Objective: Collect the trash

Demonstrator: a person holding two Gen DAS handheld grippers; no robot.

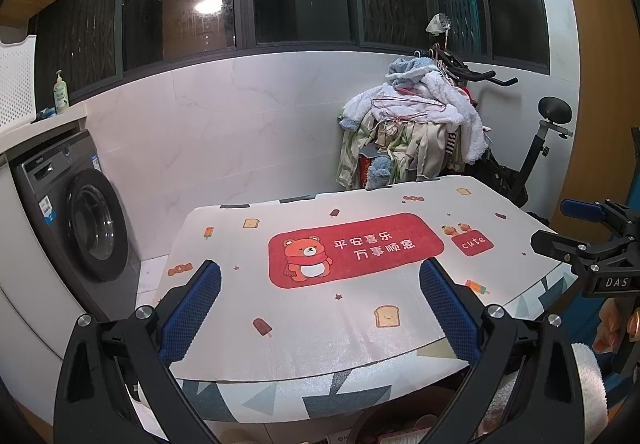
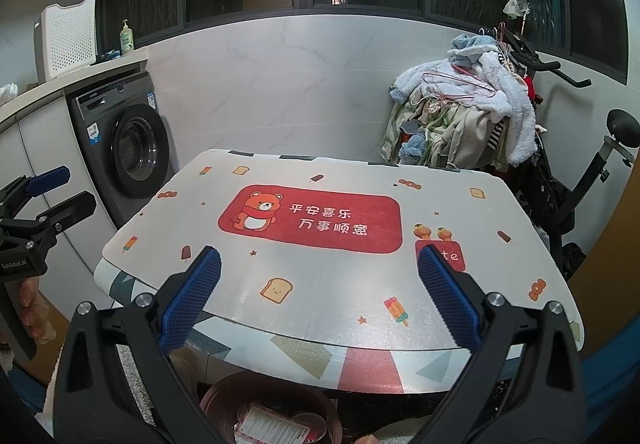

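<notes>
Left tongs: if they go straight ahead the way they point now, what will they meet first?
Probably the mat on the table. The open left tongs point slightly down at its red bear panel, with nothing standing between. Depth is unclear, so they might pass just above.

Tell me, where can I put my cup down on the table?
Almost anywhere on the mat: the red bear panel in the middle and the pale border around it hold only printed pictures. Both the left gripper and right gripper hover open over the near edge. Crowded: the clothes pile behind the far right corner.

Matt cloth mat (image 1: 320, 324), glossy wall tiles (image 1: 240, 123)
</notes>
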